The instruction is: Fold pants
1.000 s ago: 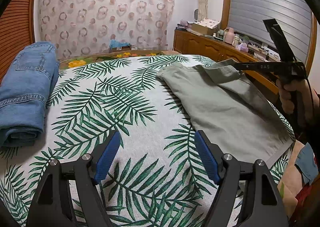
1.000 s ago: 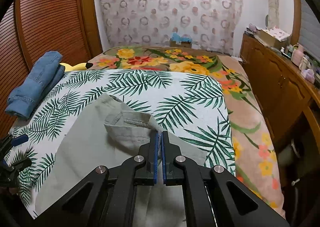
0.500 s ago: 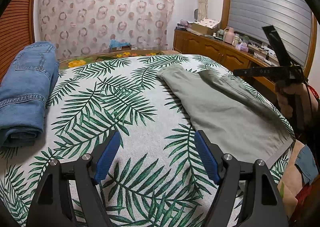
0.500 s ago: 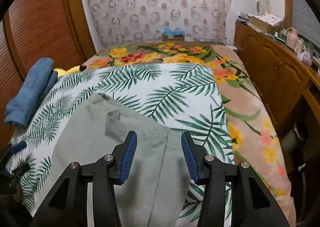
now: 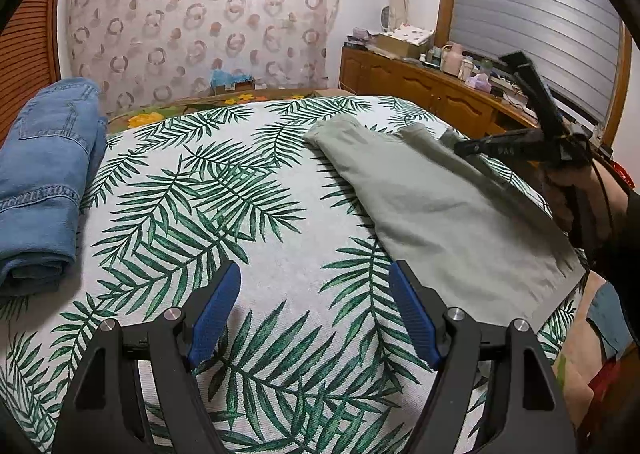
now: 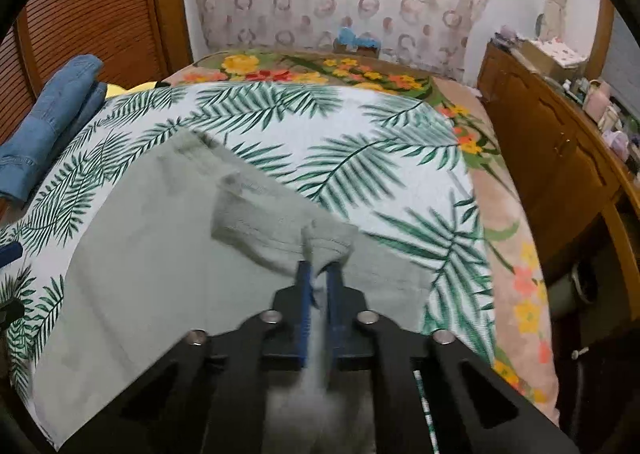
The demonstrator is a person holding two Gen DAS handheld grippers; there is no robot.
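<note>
The grey-green pants (image 6: pixel 160 274) lie spread flat on the palm-leaf bedspread (image 6: pixel 360 126), towards the right side of the bed, partly folded into a long panel. One edge, showing a stitched hem or waistband, is bunched and raised off the panel.

The right gripper (image 6: pixel 318 286) has its jaws clamped on that raised fold; cloth fills the narrow gap between the blue pads. In the left wrist view the same gripper (image 5: pixel 468 146) sits at the far right edge of the pants (image 5: pixel 440 206), held by a hand (image 5: pixel 572 194).

The left gripper (image 5: pixel 316 310) hovers over bare bedspread (image 5: pixel 240 194) beside the near corner of the pants, jaws wide apart and holding nothing.

Handling judgement: the fabric looks like light woven cotton, soft and limp. It will drape from any single grip point and drag the layers beneath out of line. Take hold at stitched edges, which are thicker and less likely to slip. A second grip on the opposite edge would probably keep the fold square.

Folded blue jeans (image 5: pixel 44 182) rest at the left edge of the bed. A wooden sideboard (image 6: pixel 560 158) stands along the right wall.
</note>
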